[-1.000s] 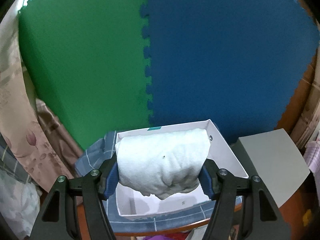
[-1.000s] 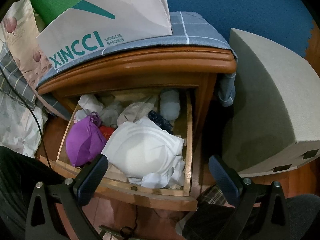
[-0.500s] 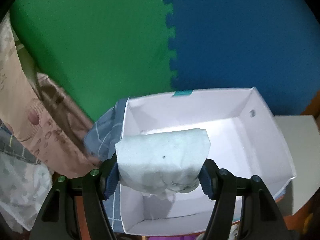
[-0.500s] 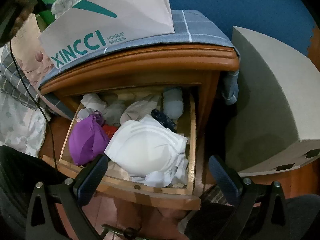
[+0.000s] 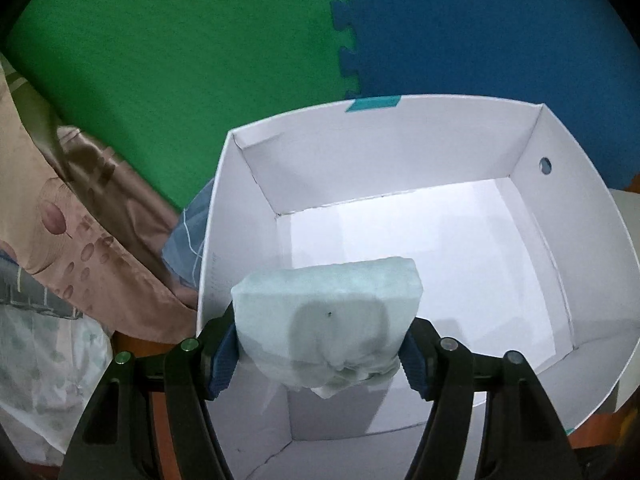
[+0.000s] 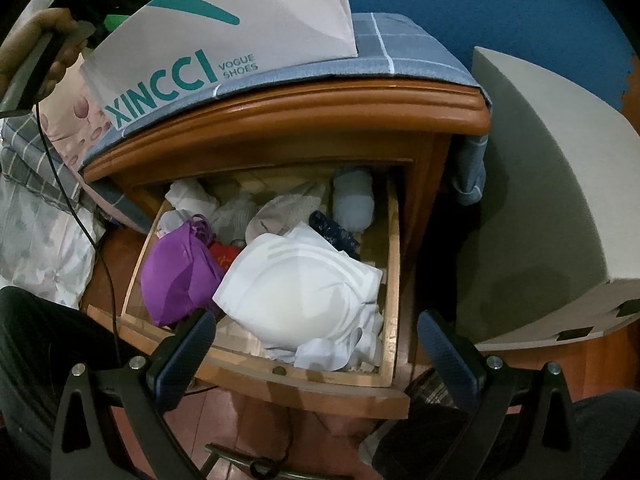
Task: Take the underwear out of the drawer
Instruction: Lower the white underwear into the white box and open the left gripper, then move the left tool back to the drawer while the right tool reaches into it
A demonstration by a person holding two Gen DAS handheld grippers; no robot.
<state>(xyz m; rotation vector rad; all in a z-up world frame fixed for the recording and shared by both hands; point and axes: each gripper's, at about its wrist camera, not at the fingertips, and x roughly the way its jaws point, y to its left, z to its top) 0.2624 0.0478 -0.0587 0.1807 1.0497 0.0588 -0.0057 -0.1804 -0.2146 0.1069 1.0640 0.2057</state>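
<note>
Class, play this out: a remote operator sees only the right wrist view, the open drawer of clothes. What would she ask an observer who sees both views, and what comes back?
Operator: What is the left gripper doing?
Observer: It is shut on a pale folded garment.
Operator: Where is it?
Observer: Over the open white shoebox.
Operator: Anything in the box?
Observer: The part of its floor in view is bare.

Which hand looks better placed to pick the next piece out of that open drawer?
The right. The right tool is open and empty, hanging over the open drawer near the white bra. The left tool is shut on a pale folded garment above the white shoe box.
</note>
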